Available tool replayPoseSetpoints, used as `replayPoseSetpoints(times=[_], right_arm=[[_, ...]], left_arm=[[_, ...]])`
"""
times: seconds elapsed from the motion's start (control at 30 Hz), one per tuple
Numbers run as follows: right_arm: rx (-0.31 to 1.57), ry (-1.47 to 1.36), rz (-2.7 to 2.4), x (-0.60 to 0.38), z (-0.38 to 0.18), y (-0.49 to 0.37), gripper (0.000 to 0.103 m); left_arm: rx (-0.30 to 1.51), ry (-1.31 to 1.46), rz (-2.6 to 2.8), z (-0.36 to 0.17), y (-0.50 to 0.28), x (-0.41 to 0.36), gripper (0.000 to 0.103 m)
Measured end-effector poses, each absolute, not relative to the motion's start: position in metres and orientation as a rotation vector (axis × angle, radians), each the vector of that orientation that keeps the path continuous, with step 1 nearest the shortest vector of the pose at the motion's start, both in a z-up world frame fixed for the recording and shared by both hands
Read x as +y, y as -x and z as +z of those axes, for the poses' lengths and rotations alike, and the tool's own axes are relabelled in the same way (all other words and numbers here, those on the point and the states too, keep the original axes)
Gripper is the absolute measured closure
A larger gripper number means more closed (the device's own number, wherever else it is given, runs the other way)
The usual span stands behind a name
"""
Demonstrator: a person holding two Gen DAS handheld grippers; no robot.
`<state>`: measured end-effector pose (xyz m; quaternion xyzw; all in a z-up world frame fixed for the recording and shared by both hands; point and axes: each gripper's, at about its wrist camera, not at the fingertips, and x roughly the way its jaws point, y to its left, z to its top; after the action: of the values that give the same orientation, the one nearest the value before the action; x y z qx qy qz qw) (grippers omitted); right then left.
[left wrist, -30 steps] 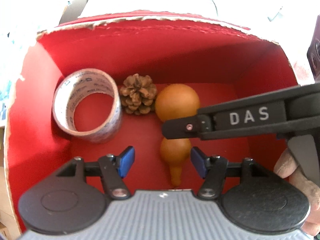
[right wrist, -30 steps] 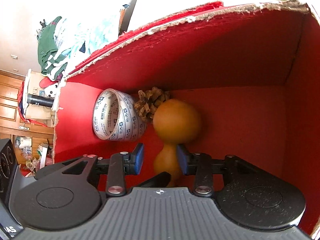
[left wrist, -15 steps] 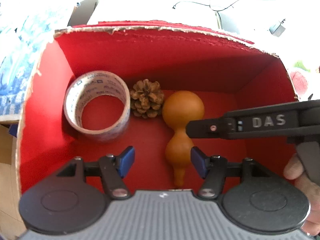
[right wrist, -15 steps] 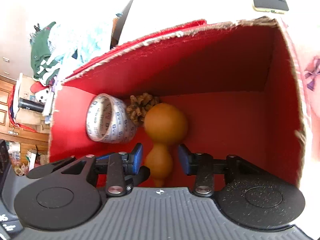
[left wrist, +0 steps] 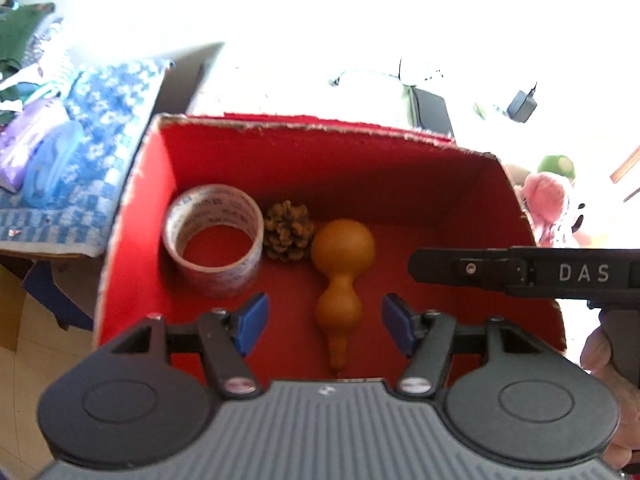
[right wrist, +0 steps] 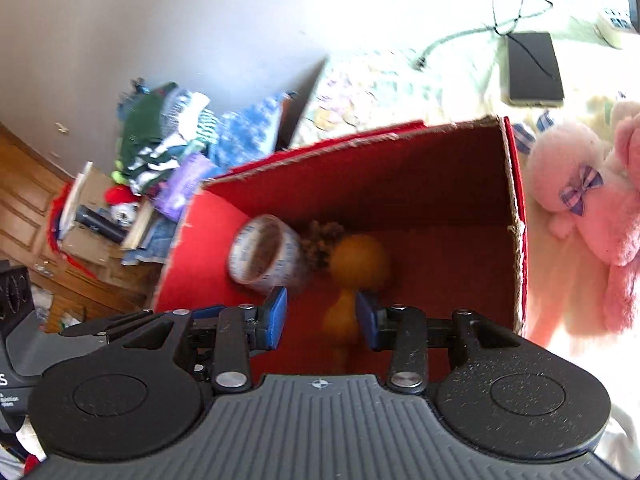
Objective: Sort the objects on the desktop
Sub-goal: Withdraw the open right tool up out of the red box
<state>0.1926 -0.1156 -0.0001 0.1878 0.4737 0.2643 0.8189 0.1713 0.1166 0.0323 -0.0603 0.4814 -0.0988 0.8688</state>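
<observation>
Both tongs are hovering spread: left tongs (left wrist: 324,322), right tongs (right wrist: 322,316), arm lettered "DAS". Gourd (left wrist: 342,268) is lying in red box (left wrist: 452,184); tape roll (left wrist: 214,238) at its 9 o'clock.

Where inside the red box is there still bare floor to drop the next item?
The right half of the red cardboard box is bare, from the orange gourd across to the right wall. The back left is crowded: the clear tape roll, brown pine cone and gourd sit close together. Both the left gripper and right gripper are open above.
</observation>
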Motion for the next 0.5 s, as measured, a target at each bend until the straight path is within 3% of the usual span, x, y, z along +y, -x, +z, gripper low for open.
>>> replayPoseSetpoints(times=[0.3,0.5], right_arm=[[0.868,-0.411,0.772,-0.121,0.034,-0.149,0.062],[0.897,-0.410,0.944,-0.127,0.032,-0.119,0.062]], left_arm=[[0.948,0.186,-0.164,0.060,-0.121,0.119,0.038],[0.935,0.186,-0.144,0.064,-0.088,0.111,0.038]])
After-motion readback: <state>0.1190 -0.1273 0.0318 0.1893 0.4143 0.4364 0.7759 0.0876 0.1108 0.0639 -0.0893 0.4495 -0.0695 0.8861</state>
